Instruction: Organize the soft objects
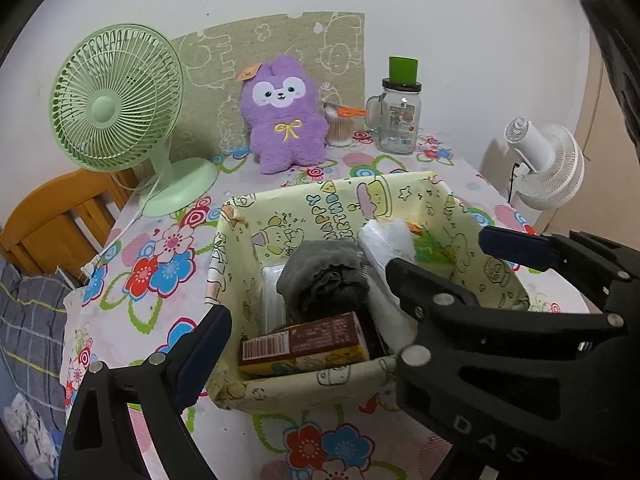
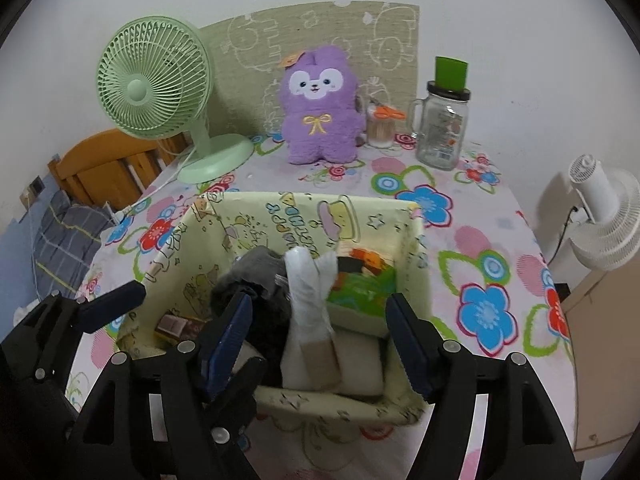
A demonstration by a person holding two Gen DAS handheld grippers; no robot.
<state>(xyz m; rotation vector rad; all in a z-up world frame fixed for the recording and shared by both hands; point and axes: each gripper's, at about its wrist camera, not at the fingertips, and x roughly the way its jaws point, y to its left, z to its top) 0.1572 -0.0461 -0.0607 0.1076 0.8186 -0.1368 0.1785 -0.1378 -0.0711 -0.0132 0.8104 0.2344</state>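
Sitting at the centre of both views, the yellow fabric bin (image 2: 304, 216) rests on the flower-patterned counter (image 2: 472, 280). It holds a grey rolled cloth (image 1: 324, 276), a white plastic-wrapped bundle (image 2: 310, 300), a brown carton (image 1: 304, 344) and a green packet (image 2: 366, 284). The right hand-held gripper (image 2: 320, 340) hangs over the bin's lower edge with its jaws parted to either side of the white bundle, the pads clear of it and gripping nothing. The left hand-held gripper (image 1: 356, 292) is spread wide across the bin and is empty; its far finger lies behind the right one in the left wrist view. At upper centre a purple plush (image 2: 320, 108) stands upright near the wall, between a green fan (image 2: 154, 80) and a glass jar (image 2: 442, 128).
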